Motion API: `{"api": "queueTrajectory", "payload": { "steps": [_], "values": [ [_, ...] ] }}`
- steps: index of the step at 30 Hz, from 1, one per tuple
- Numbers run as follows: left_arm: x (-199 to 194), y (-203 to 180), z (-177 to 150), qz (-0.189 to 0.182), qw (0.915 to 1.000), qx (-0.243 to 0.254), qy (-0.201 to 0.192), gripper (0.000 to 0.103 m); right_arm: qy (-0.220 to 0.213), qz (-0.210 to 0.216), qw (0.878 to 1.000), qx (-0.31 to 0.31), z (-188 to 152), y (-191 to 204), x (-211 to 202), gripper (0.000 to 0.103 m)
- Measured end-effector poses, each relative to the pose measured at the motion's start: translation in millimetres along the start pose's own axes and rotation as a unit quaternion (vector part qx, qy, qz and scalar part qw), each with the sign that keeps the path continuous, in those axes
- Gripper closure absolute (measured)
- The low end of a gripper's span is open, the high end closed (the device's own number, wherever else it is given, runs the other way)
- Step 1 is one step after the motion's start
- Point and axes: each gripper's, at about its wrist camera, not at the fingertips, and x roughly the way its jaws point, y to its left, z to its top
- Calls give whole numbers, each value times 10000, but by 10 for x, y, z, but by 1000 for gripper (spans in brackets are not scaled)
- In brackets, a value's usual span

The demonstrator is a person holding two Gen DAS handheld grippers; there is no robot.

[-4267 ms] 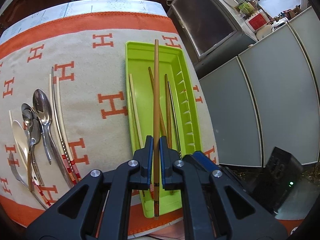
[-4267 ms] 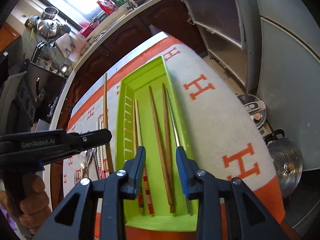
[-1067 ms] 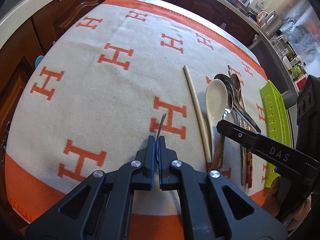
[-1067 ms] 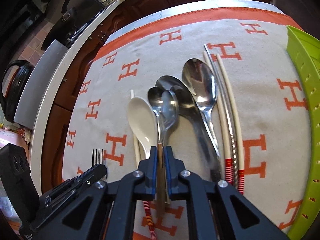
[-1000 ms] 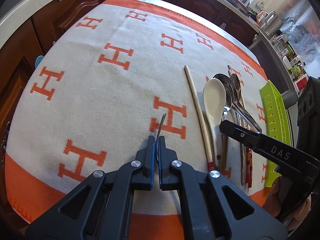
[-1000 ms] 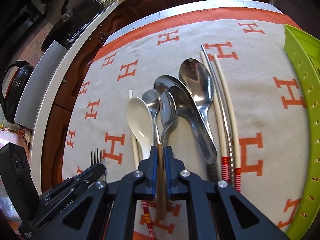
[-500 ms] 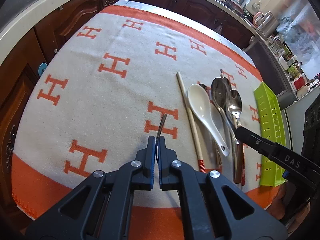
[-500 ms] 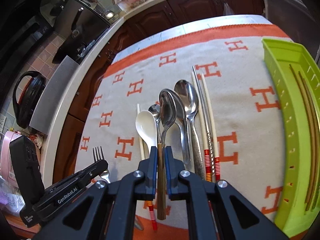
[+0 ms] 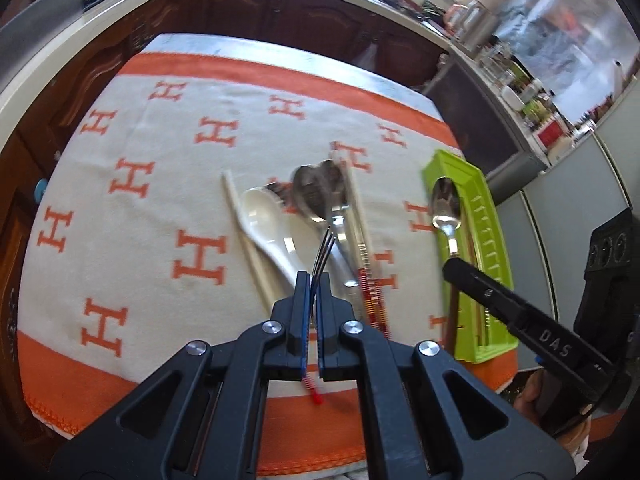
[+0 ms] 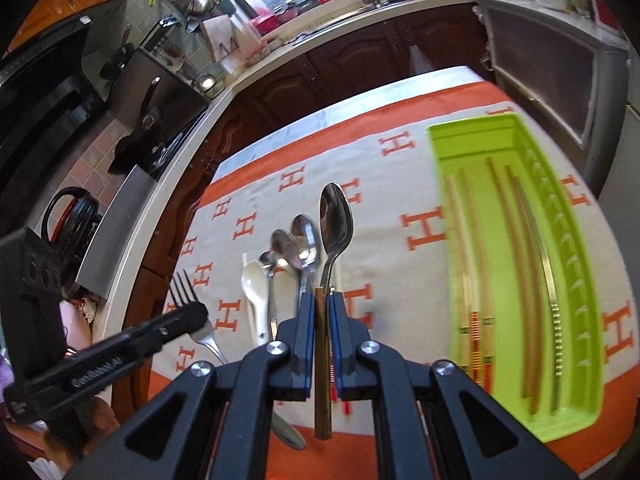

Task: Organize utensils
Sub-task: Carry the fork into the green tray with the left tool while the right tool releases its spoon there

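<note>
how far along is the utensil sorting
Partly done. Several chopsticks already lie in the green tray. In hand: the right gripper grips a spoon, the left gripper a fork. Left on the cloth: a white spoon, metal spoons, more chopsticks.

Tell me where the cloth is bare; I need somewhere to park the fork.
Bare: the H-patterned cloth left of the cream chopstick, and the strip between the spoon cluster and the lime-green tray. Crowded: that cluster and the tray's chopsticks.
</note>
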Motion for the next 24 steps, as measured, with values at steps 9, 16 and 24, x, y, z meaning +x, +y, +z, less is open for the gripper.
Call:
{"api": "queueTrajectory", "payload": {
  "steps": [9, 16, 24],
  "values": [
    [-19, -1057, 195, -353, 9953, 902, -39, 102, -174, -578, 9981, 114, 63, -652, -227, 96],
    [221, -1658, 347, -409, 9904, 1317, 115, 102, 38, -1000, 9949, 87, 151, -964, -80, 95],
    [666, -2006, 397, -297, 9842, 1677, 485, 102, -211, -892, 9949, 432, 167, -1211, -188, 89]
  ]
}}
